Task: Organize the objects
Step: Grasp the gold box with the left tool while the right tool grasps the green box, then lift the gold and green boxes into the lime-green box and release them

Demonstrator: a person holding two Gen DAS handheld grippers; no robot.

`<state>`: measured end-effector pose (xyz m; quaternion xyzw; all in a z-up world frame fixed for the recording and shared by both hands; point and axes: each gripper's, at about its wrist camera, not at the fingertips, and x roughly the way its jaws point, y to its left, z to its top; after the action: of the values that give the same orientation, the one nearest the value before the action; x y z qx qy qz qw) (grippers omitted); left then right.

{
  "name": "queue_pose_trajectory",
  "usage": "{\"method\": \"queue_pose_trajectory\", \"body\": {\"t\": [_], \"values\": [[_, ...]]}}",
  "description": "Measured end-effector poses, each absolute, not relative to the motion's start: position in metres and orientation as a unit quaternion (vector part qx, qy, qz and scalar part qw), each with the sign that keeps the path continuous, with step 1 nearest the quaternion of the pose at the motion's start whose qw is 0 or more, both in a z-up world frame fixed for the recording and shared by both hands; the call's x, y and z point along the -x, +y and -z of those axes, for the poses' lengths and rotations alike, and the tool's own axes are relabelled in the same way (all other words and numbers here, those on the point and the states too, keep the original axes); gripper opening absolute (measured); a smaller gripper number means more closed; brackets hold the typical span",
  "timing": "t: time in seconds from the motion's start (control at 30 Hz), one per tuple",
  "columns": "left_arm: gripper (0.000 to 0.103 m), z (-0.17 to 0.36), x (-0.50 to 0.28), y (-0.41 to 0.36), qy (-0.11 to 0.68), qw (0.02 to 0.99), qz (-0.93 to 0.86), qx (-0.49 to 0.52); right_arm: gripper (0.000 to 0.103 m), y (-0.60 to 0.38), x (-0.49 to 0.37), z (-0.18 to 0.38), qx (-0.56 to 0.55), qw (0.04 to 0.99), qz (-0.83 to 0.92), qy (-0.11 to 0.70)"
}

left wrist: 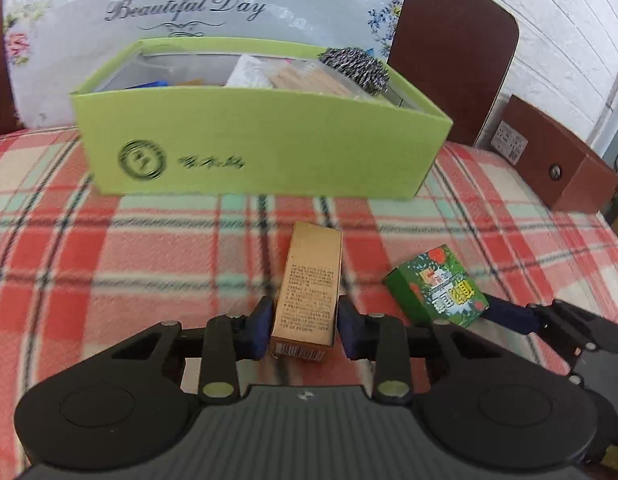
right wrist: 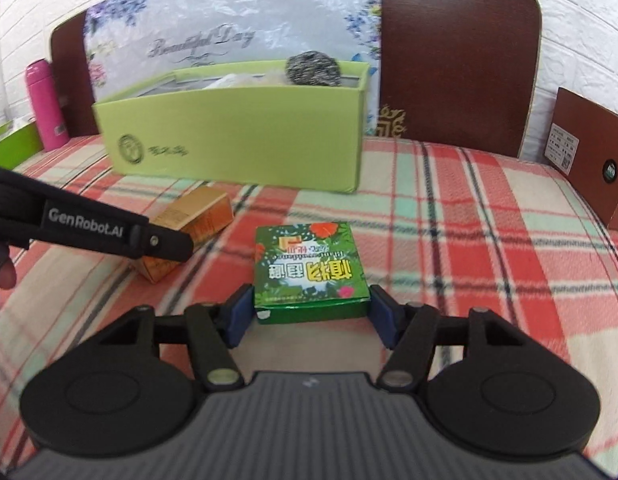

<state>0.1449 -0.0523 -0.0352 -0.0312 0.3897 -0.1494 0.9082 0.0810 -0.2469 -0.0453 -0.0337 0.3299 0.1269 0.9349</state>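
A long tan carton (left wrist: 309,288) lies on the plaid bedcover between the pads of my left gripper (left wrist: 305,326); the pads stand close to its sides with slim gaps. A green floral box (right wrist: 309,266) lies between the pads of my right gripper (right wrist: 311,312), also with small gaps. The green box shows in the left wrist view (left wrist: 439,286), the tan carton in the right wrist view (right wrist: 189,228) partly behind the left gripper's arm (right wrist: 89,224). An open lime-green box (left wrist: 261,140) (right wrist: 237,144) stands beyond, holding a steel scourer (left wrist: 355,68) and packets.
A dark wooden headboard (right wrist: 457,56) and a floral pillow (left wrist: 189,4) stand behind the lime box. A brown box (left wrist: 557,168) sits at the right. A pink bottle (right wrist: 45,104) stands at the far left. Plaid bedcover (right wrist: 469,240) spreads all around.
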Motion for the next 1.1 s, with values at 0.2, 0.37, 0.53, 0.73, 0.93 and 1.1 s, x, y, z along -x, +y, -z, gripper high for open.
{"method": "queue_pose_trajectory", "body": {"t": [0.2, 0.37, 0.53, 0.73, 0.93, 1.1], "values": [[0.035, 0.034, -0.096, -0.014, 0.4, 0.908, 0.122, 0.026, 0.063, -0.218, -0.037, 0.042, 0.029, 0.923, -0.185, 0.335], [0.045, 0.035, -0.096, -0.007, 0.394, 0.913, 0.102, 0.02, 0.068, -0.203, -0.031, 0.039, 0.056, 0.923, -0.191, 0.33], [0.045, 0.035, -0.103, -0.013, 0.39, 0.913, 0.115, 0.018, 0.069, -0.207, -0.031, 0.039, 0.047, 0.924, -0.182, 0.332], [0.046, 0.039, -0.101, -0.01, 0.384, 0.917, 0.106, 0.012, 0.069, -0.202, -0.034, 0.041, 0.05, 0.925, -0.184, 0.33], [0.034, 0.039, -0.102, -0.006, 0.382, 0.916, 0.117, 0.024, 0.061, -0.2, -0.036, 0.042, 0.049, 0.926, -0.18, 0.33], [0.033, 0.034, -0.099, -0.001, 0.382, 0.915, 0.121, 0.045, 0.06, -0.199, -0.035, 0.037, 0.046, 0.922, -0.186, 0.335]]}}
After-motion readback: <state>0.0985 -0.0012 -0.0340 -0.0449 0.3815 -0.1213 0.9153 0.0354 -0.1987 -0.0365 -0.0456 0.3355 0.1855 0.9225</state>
